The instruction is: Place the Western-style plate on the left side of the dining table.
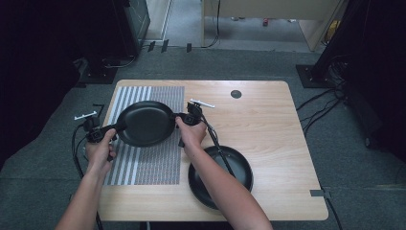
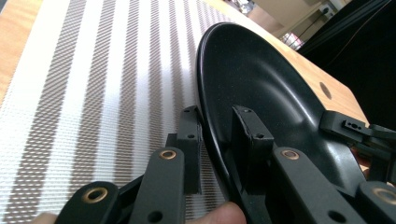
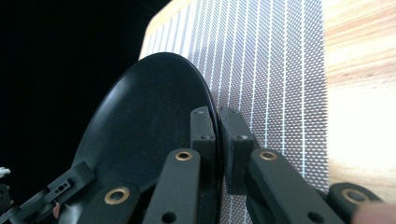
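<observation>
Wooden table point(image 1: 268, 120) with rounded corners, sitting on grey carpet point(image 1: 239, 62). Across its left part lies a woven placemat point(image 1: 158, 163), wide grey and white stripes on one half, finer weave on the other. Seen close up from the left gripper view, the placemat point(image 2: 93, 93) lies flat on the wood point(image 2: 18, 28). Near the far edge there's a small dark round cable port point(image 1: 236, 94). Black cables point(image 1: 321, 103) trail over the carpet to the right. At the table's near right corner, a grey tab point(image 1: 320, 193), possibly tape.
</observation>
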### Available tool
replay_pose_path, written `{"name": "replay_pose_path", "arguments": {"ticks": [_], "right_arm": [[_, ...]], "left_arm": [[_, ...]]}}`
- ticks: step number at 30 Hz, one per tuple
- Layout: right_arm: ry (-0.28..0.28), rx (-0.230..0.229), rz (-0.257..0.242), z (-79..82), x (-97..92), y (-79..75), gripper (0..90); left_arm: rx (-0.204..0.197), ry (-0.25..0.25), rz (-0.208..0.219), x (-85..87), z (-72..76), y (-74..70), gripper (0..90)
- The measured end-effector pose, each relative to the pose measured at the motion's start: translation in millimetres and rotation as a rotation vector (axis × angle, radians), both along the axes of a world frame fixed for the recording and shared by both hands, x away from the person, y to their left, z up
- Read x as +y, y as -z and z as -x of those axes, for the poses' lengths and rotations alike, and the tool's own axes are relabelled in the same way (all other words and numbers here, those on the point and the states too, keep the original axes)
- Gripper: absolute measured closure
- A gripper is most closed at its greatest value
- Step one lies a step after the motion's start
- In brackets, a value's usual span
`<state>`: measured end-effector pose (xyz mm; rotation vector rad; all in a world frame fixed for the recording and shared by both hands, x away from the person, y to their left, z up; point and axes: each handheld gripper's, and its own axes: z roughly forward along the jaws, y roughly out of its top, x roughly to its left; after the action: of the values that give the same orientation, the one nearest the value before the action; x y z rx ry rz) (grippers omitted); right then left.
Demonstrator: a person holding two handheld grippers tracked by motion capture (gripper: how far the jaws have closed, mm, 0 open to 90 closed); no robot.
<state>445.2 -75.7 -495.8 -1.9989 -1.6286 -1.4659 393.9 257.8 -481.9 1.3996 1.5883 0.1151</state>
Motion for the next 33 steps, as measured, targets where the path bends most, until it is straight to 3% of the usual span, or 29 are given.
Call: {"name": "replay_pose_path", "arguments": {"ticks": [4, 11, 20, 25, 31, 33], "right_arm": [[-0.003, 0.0, 0.019, -4.9, 6.0, 5.9, 85.6], [0.003, -0.008, 0.04, -10.2, 7.5, 13.7, 85.7], [0.01, -0.031, 0.065, -11.9, 10.7, 22.7, 85.4], [0.0, -0.04, 0.091, -11.8, 13.4, 27.8, 84.1], [-0.014, -0.05, 0.11, -11.6, 14.2, 26.5, 83.4], [-0.021, -0.039, 0.095, -11.8, 13.5, 25.5, 77.1]], "left_arm": [[0.017, -0.005, 0.018, 5.5, -5.3, 13.7, 73.9], [0.041, -0.016, 0.012, 2.8, -9.0, 24.0, 72.9], [0.053, -0.026, -0.028, 0.5, -9.8, 29.5, 71.4], [0.049, -0.03, -0.081, -3.4, -8.1, 31.4, 70.2], [0.056, -0.022, -0.087, -3.8, -7.1, 32.9, 69.2], [0.058, -0.02, -0.089, -4.1, -7.0, 32.7, 68.2]]}}
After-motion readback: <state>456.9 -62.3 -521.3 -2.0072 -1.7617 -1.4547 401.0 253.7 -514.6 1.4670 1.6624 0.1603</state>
